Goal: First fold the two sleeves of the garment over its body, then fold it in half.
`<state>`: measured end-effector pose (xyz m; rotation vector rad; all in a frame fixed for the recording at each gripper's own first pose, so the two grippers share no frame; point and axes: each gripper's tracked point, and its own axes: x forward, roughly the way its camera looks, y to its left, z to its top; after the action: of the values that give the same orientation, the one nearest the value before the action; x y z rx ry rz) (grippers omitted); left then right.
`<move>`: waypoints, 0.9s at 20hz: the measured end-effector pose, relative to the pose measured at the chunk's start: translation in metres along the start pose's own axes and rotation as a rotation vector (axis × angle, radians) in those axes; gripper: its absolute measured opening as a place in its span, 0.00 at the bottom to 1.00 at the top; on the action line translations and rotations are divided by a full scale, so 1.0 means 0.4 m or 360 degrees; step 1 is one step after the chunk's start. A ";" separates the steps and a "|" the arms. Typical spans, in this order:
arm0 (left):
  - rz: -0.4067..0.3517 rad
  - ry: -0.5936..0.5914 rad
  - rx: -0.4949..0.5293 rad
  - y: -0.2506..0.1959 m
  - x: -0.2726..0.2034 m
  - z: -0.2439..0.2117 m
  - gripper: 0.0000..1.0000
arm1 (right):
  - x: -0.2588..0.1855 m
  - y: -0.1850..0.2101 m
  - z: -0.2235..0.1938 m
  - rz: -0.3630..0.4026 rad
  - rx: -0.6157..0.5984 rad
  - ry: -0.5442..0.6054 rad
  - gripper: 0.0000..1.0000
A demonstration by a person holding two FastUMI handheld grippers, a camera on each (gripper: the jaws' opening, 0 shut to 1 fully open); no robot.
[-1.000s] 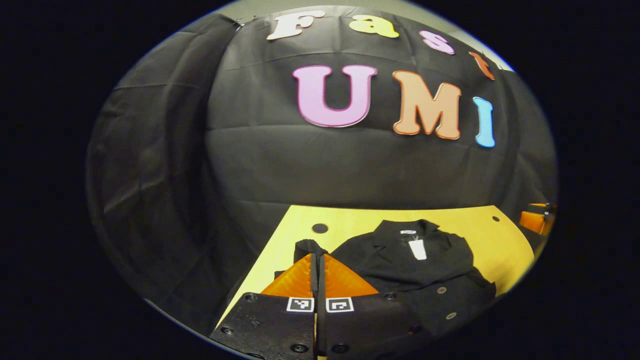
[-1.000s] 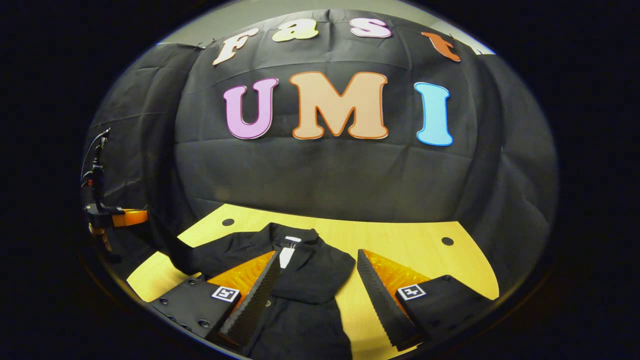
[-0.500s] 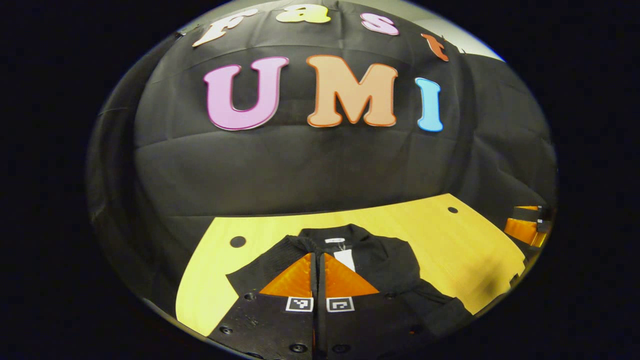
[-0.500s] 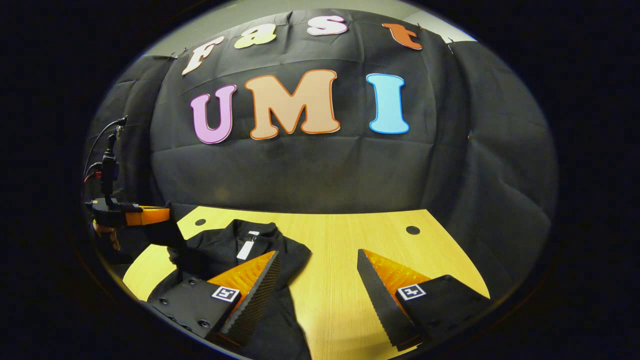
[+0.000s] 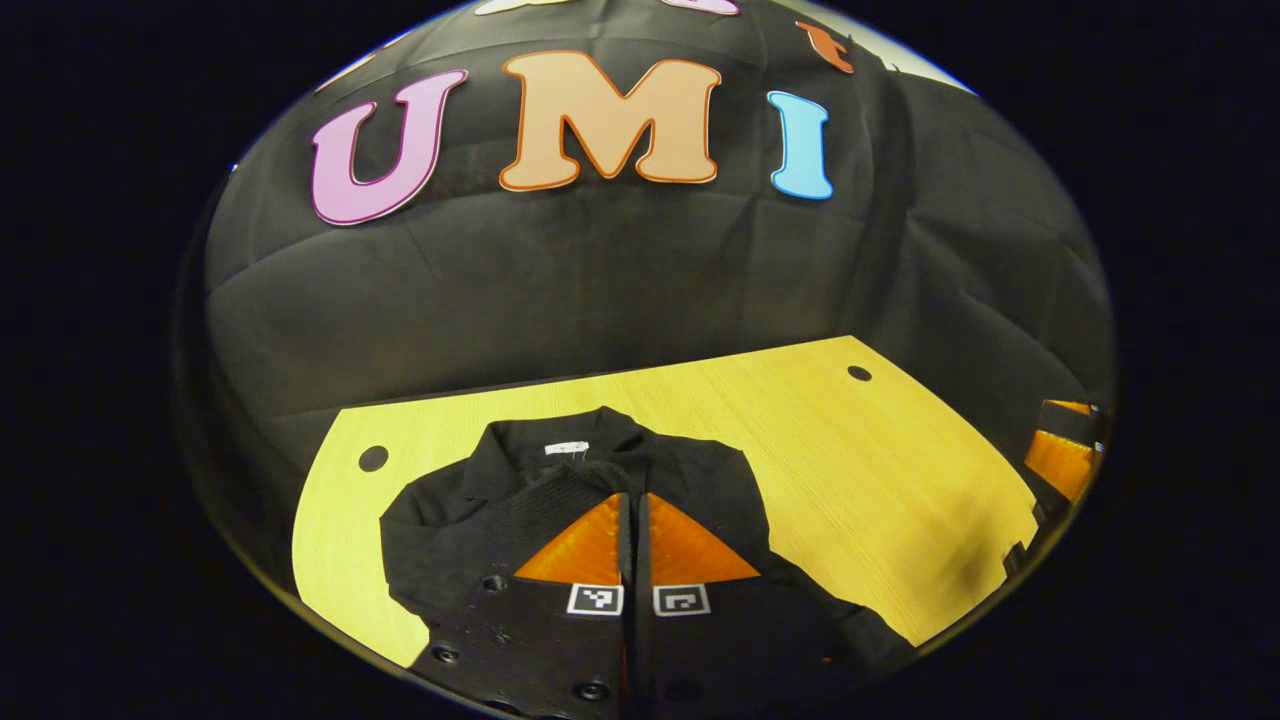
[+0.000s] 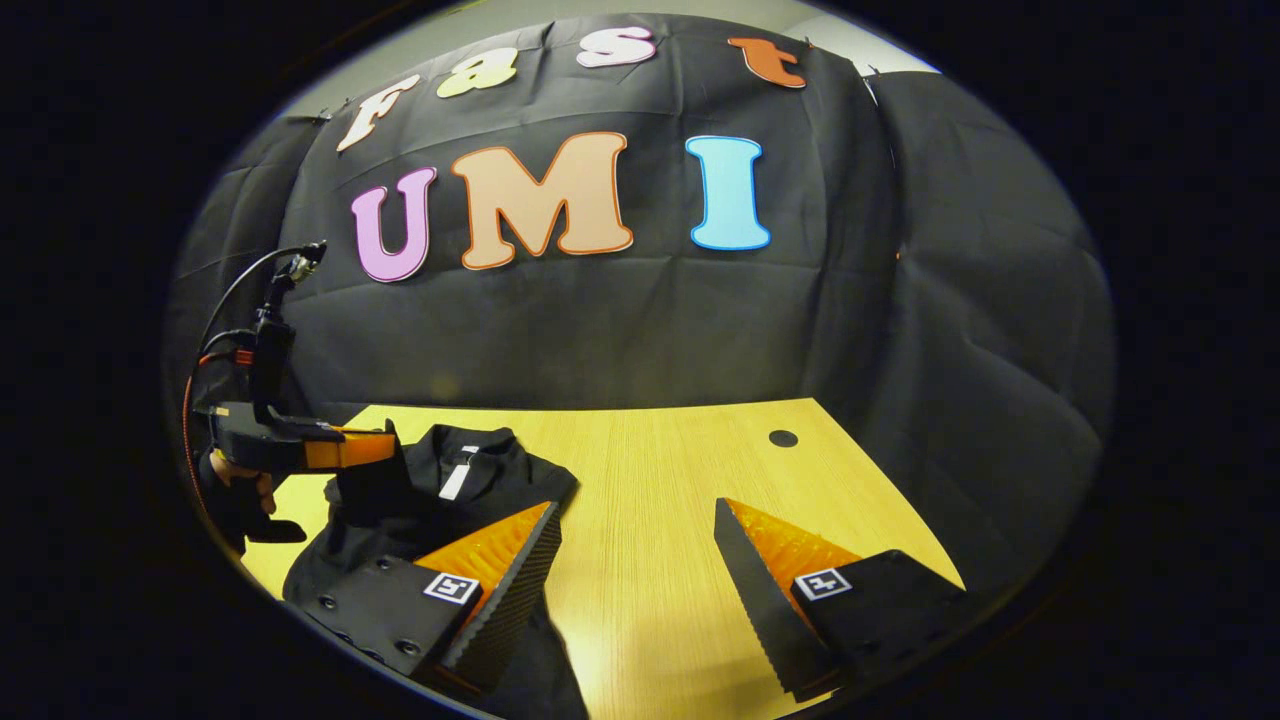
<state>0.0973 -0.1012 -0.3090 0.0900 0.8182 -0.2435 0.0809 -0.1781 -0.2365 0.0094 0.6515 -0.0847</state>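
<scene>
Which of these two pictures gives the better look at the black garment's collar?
The left gripper view: the garment lies centred ahead, its collar and white neck tag both plain above the shut left gripper. In the right gripper view the garment sits far left, partly hidden behind a finger of the open right gripper.

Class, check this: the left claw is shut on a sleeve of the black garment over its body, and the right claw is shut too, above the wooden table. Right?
Not quite. The right claw is open, jaws wide apart above the wooden table, as the right gripper view shows. The left claw is indeed shut on a sleeve of the black garment.
</scene>
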 end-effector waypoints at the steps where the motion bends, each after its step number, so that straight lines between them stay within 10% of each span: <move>1: -0.0007 -0.0004 -0.0016 -0.009 -0.003 0.013 0.00 | -0.004 -0.005 -0.004 -0.0004 -0.0005 0.0001 0.98; 3: -0.0002 -0.0240 -0.0014 -0.036 -0.036 0.106 0.99 | -0.011 -0.008 -0.014 0.0011 -0.0021 -0.0004 0.98; 9: 0.0269 -0.0467 -0.0012 0.055 -0.287 0.113 0.91 | -0.037 0.065 -0.033 0.0280 -0.0106 -0.0070 0.98; 18: 0.0415 -0.0420 -0.0044 0.202 -0.534 -0.080 0.94 | -0.153 0.175 -0.093 0.0270 -0.0123 -0.0109 0.97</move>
<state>-0.0457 0.0210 -0.1755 0.1340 0.5401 0.0032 0.0157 -0.1022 -0.2301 -0.0128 0.5828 0.1035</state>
